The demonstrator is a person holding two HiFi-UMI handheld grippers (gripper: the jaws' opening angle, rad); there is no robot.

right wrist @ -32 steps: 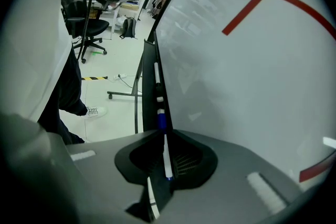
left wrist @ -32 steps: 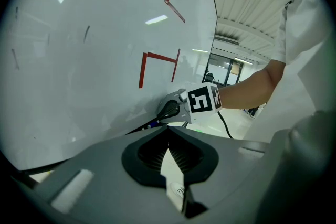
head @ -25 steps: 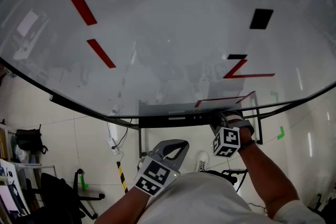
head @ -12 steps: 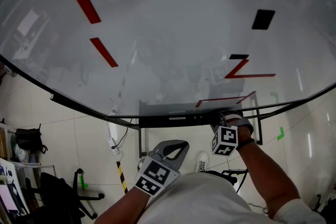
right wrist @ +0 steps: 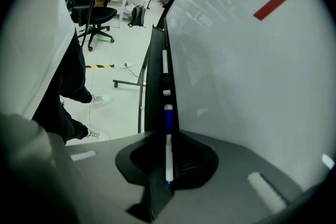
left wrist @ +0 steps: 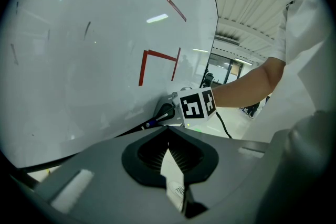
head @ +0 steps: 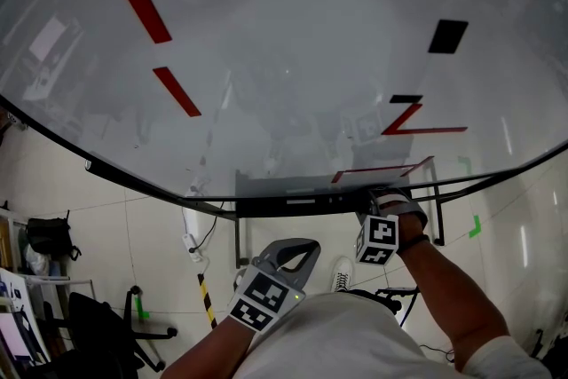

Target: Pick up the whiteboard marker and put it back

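Observation:
The whiteboard marker, white with a blue cap, lies lengthwise between the jaws of my right gripper, which is shut on it. Its capped end points along the black tray under the whiteboard. In the head view my right gripper is right at the tray, near its right end. My left gripper hangs lower, close to the person's body, shut on nothing. From the left gripper view the marker shows sticking out of the right gripper beside its marker cube.
Another white marker and a small pale piece rest further along the tray. Red and black strokes mark the board. Below are the board's stand, a cable, an office chair and a tiled floor.
Almost nothing: my right gripper has edged very slightly left at the tray with the marker still in it. The left gripper has stayed put.

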